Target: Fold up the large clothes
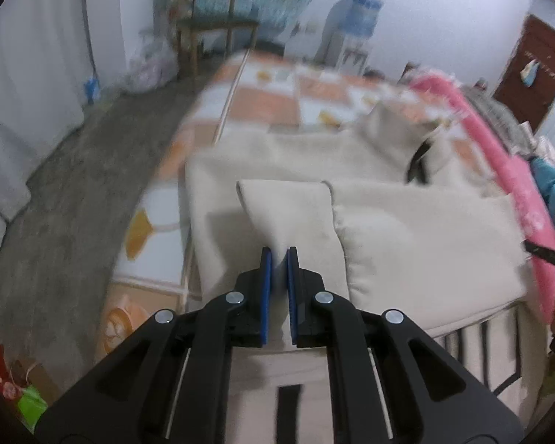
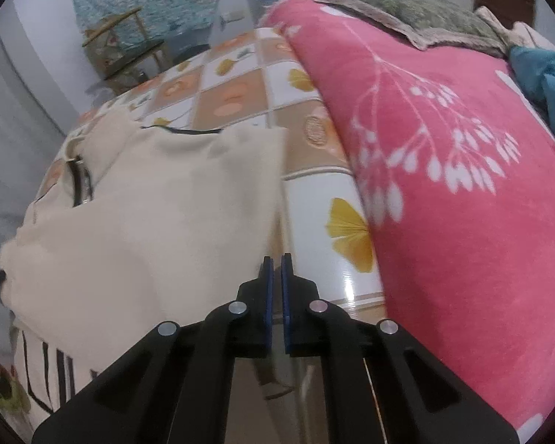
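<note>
A large cream garment (image 1: 425,244) lies spread on the bed, with a dark collar band (image 1: 418,159) near its far end and black stripes on its near hem. My left gripper (image 1: 279,255) is shut on a folded cream flap (image 1: 285,207) of it, held just above the rest of the cloth. In the right wrist view the same garment (image 2: 148,203) fills the left half. My right gripper (image 2: 276,261) is shut just past the garment's blurred right edge, over the glossy patterned sheet (image 2: 314,192). No cloth shows between its pads.
A thick pink blanket (image 2: 462,185) is heaped along the right side of the bed, with a grey-green cushion (image 2: 407,7) and blue cloth (image 2: 544,77) behind it. Left of the bed is grey floor (image 1: 74,185), with a wooden chair (image 1: 211,26) at the far wall.
</note>
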`<state>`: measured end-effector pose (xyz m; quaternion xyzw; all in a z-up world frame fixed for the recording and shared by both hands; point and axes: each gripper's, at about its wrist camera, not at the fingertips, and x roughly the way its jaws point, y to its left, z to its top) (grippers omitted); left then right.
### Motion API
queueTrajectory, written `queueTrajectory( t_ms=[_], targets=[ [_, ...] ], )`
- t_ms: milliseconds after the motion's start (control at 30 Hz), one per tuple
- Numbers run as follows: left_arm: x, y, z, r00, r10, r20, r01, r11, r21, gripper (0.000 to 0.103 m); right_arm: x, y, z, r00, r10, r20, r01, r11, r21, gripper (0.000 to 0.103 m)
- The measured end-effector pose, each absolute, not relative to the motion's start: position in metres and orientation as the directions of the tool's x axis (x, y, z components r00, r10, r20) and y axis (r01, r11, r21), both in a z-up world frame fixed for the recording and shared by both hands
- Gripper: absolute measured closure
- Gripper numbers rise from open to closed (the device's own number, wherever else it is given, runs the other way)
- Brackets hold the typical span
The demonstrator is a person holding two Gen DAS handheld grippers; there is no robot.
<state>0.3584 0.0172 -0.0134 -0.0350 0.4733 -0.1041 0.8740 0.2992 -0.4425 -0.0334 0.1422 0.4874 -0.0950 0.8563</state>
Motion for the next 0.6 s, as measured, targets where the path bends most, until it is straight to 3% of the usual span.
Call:
queueTrajectory(
  t_ms=[133, 333, 467, 600],
  targets=[
    [0.361, 0.019, -0.031, 0.504, -0.204, -0.840, 0.144, 0.978, -0.151, 0.095, 0.299, -0.447, -0.031, 0.508, -0.062, -0.859, 0.319, 0.940, 0.121, 0.099],
    [0.347, 0.019, -0.010, 0.574, -0.122, -0.810, 0.131, 0.990, -0.055, 0.090, 0.295, -0.431, 0.001, 0.578, -0.033, -0.815, 0.219, 0.969, 0.116, 0.097],
    [0.337, 0.018, 0.008, 0.623, -0.148, -0.768, 0.147, 0.987, -0.071, 0.091, 0.301, -0.410, 0.002, 0.573, 0.047, -0.818, 0.114, 0.984, 0.137, 0.076],
    [0.344, -0.002, -0.013, 0.531, -0.211, -0.820, 0.209, 0.971, -0.115, 0.091, 0.307, -0.390, -0.015, 0.530, 0.086, -0.844, 0.028, 0.993, 0.118, 0.062]
  ],
)
